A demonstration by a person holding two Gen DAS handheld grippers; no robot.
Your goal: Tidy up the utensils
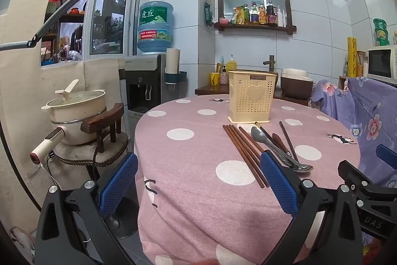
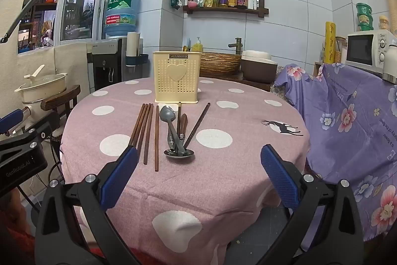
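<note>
Nearest the cameras, the left gripper (image 1: 198,180) and the right gripper (image 2: 198,173) both stand wide apart with nothing between their blue pads, hanging over the near edge of a round table (image 2: 223,190) covered in a pink cloth with white dots. In the right wrist view the left gripper's black body shows at the far left edge, well off the tabletop. Just beyond the jaws the utensils lie loose on the cloth: a bundle of brown chopsticks (image 2: 142,127) side by side, a single chopstick (image 2: 156,138) beside them, then a heap of spoons (image 2: 173,135) crossing one another, with a metal spoon bowl (image 2: 179,153) at the near end and a grey one pointing away; another dark chopstick (image 2: 197,124) leans off to the right of the heap. From the left wrist view the left gripper's right pad (image 1: 278,183) covers the near ends of the chopsticks and spoons. Behind the utensils, near the far side of the table, a cream perforated holder (image 2: 176,77) with a heart on its face stands upright, apart from them. Left of the table a cream pot (image 1: 77,108) sits on a stool by a water dispenser (image 1: 145,81); to the right a floral purple cloth (image 2: 347,116) drapes over furniture below a microwave (image 2: 367,49). On the tiled back wall hangs a wooden shelf (image 2: 225,9) of bottles.
</note>
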